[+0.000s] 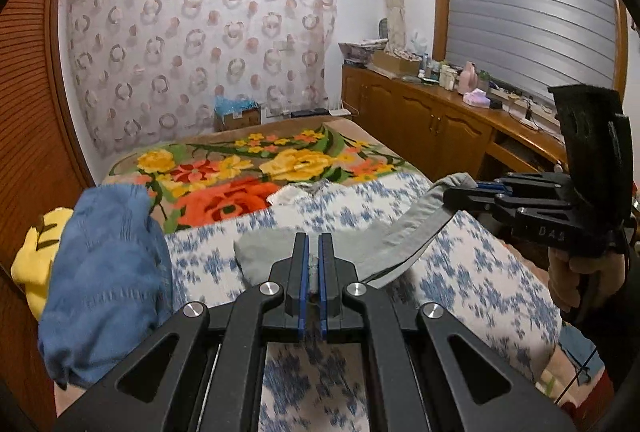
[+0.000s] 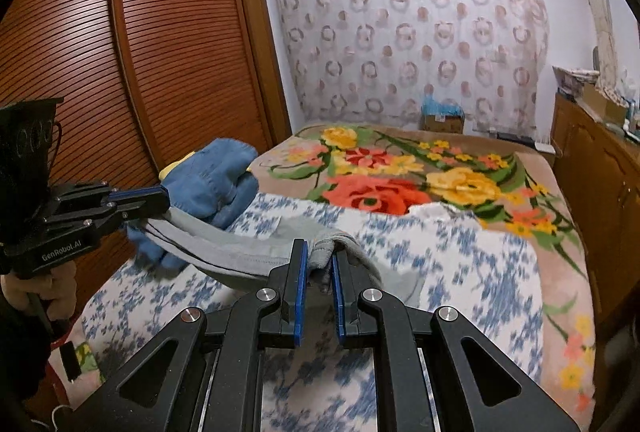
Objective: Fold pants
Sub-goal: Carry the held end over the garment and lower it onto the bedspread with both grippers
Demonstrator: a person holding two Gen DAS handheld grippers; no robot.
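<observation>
Grey pants [image 1: 404, 228] hang in a band between my two grippers, above the blue-and-white flowered sheet [image 1: 472, 272] on the bed. My left gripper [image 1: 314, 242] is shut on one bunched grey end, which shows between its blue pads. My right gripper [image 2: 320, 252] is shut on a thick fold of the same grey pants [image 2: 224, 252]. In the left wrist view the right gripper [image 1: 450, 195] sits at the right, held by a hand, with the cloth running from its tips. In the right wrist view the left gripper [image 2: 164, 199] grips the band's far left end.
A pile of blue clothing [image 1: 104, 272] and a yellow item [image 1: 36, 256] lie at the bed's left side by a wooden slatted wardrobe [image 2: 160, 51]. A bright flower blanket [image 1: 240, 175] covers the far half. A small white cloth [image 1: 292, 193] lies mid-bed. A cluttered wooden cabinet [image 1: 440, 119] runs along the right.
</observation>
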